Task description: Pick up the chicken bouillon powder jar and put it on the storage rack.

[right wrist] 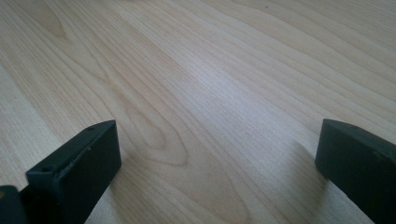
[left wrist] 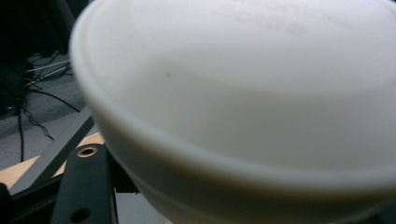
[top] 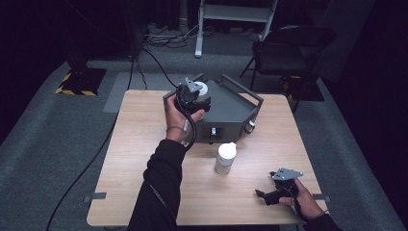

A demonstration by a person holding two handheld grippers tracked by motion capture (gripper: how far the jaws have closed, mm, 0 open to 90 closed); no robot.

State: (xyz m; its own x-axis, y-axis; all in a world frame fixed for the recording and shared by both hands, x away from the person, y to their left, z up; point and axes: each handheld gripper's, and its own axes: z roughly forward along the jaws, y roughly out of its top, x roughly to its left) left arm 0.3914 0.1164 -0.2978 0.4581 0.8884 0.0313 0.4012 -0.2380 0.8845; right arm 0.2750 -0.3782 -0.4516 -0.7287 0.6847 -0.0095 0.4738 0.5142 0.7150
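The left tool, clenched on a round white plastic lid over the dark grey metal tray at twelve o'clock, could let it slip, while the right tool rests released at five o'clock on the pale wooden worktop in a dim, grey-carpeted room.

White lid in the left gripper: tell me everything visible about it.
The lid is round, off-white and smooth, plastic by the look, with a raised rim. The left gripper is shut on it and holds it above the grey tray, apart from the white bottle on the table. Close up it looks blurred.
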